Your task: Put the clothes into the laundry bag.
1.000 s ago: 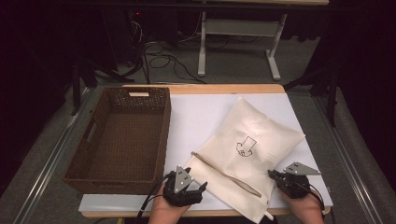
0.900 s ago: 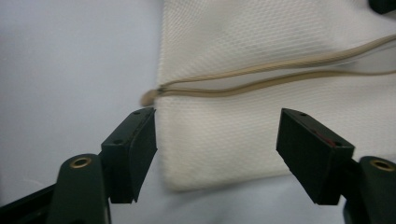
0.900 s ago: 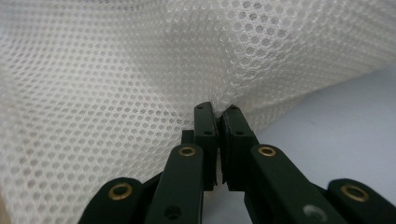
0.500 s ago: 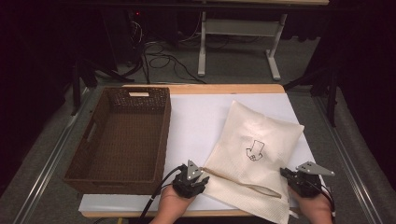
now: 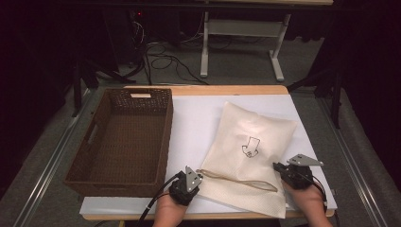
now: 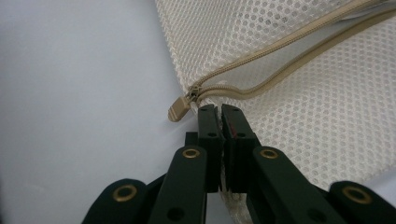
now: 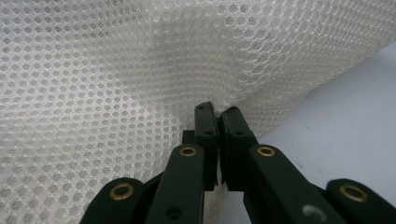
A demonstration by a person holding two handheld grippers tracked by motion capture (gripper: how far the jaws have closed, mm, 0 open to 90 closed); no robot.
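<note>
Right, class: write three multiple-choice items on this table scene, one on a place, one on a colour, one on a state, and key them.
1. Where does the basket stand relative to the mesh bag?
A. to the bag's left
B. on top of the bag
C. to the bag's right

2. What colour is the zipper pull?
A. red
B. tan
C. blue

3. How do the left gripper's jaws stand?
A. wide open above the bag
C. shut on the bag's mesh by the zipper end
B. shut on the basket rim

Key: 1 A, the high view shows the brown basket left of the bag. 2 B, the pull matches the tan zipper tape. 3 C, the jaws have just closed, mesh pinched between them.
</note>
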